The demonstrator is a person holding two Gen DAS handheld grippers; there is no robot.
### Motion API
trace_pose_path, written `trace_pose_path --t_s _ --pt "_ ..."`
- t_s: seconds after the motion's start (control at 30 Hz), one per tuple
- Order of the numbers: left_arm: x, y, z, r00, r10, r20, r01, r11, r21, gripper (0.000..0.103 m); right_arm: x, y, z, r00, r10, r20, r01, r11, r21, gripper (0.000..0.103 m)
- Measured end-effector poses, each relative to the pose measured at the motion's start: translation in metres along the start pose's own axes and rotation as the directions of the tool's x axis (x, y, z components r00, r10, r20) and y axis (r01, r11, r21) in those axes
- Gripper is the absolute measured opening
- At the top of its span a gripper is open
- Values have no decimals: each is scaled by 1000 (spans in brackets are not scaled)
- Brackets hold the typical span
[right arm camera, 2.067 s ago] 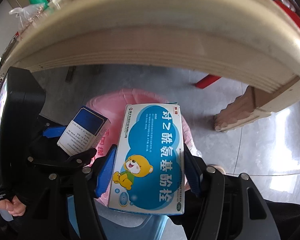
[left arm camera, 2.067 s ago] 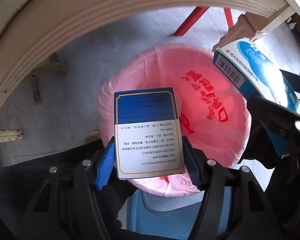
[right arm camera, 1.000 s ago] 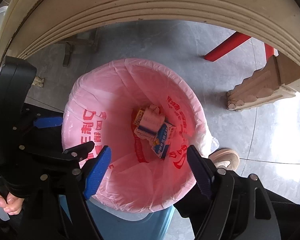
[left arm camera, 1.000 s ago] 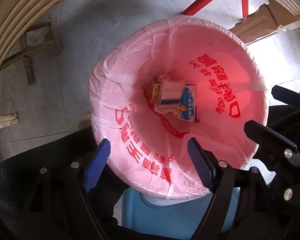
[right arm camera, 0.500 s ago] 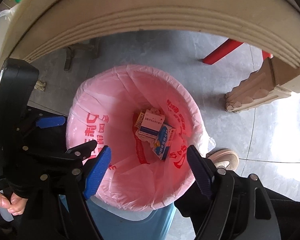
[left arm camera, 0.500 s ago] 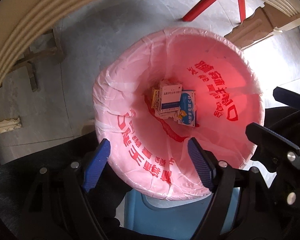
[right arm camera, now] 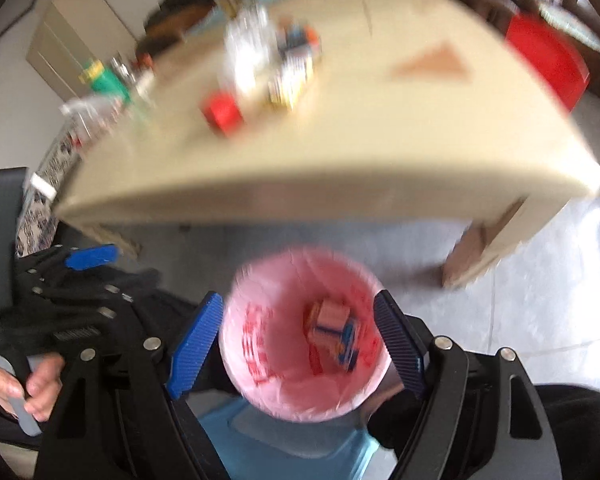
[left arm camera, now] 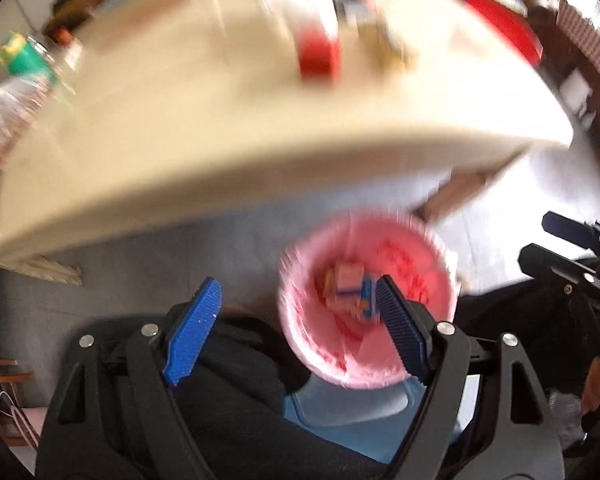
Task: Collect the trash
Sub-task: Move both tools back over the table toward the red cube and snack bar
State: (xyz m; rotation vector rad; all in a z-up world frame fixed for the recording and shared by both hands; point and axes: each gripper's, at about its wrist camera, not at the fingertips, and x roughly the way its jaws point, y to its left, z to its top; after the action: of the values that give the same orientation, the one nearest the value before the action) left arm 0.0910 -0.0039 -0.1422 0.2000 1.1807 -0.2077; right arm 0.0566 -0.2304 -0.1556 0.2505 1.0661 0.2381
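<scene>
Blue ribbed pads are standing wide apart on both grippers, and nothing is lying between either pair. In the left wrist view, the left gripper (left arm camera: pixel 298 312) is hanging released above a dark-clothed lap, with its right pad overlapping the rim of the pink bin liner (left arm camera: pixel 428 248). In the right wrist view, the right gripper (right arm camera: pixel 298 328) is equally released, its 2 pads framing the pink bin liner (right arm camera: pixel 260 344) from either side without touching it. At the left edge of that view, the person's hand (right arm camera: pixel 24 384) is gripping the handle of the other tool.

The liner is sitting in a blue bin (right arm camera: pixel 276 440) on the grey floor, just below both grippers. The trash is lying at the bottom of the liner: several small medicine boxes (right arm camera: pixel 332 328), blurred, piled together, also showing in the left wrist view (left arm camera: pixel 348 284).

Beyond the bin, a cream table (right arm camera: pixel 380 152) is spreading across both views, heavily blurred. On it, a red block-like object (right arm camera: pixel 222 114) is sitting near a clear bottle (right arm camera: pixel 244 52) and a cluster of small colourful packs (right arm camera: pixel 296 60). A green-capped container (right arm camera: pixel 104 78) is standing toward the far left edge. A red stool (right arm camera: pixel 544 60) is showing past the table's far right corner.
</scene>
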Motion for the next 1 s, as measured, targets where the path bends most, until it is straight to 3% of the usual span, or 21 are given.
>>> trace_pose_path --t_s 0.1,0.23,0.3,0.4,0.53,0.67,1.0 --pt "-56 14 24 992 46 121 -43 999 -27 84 -47 2 24 992 10 123 -9 1000 -8 78" --pt "-111 24 52 966 68 250 -56 997 -57 86 -101 9 61 960 -3 281 15 999 -40 86" --pt "-129 22 66 952 109 285 -94 993 -67 86 -118 15 74 941 -3 338 22 998 -54 86" --pt "-142 15 78 943 108 315 -92 994 -66 86 -139 23 96 917 -3 399 36 997 -75 86" --pt "-146 3 88 934 111 339 -105 994 -35 86 -150 29 113 905 -1 425 45 995 -92 86" --pt "-137 -3 94 936 95 338 -103 995 7 86 -141 31 123 911 -5 411 52 993 -102 86" --pt "-81 -11 106 968 30 249 -52 995 83 86 -98 22 142 943 -2 334 31 996 -81 86"
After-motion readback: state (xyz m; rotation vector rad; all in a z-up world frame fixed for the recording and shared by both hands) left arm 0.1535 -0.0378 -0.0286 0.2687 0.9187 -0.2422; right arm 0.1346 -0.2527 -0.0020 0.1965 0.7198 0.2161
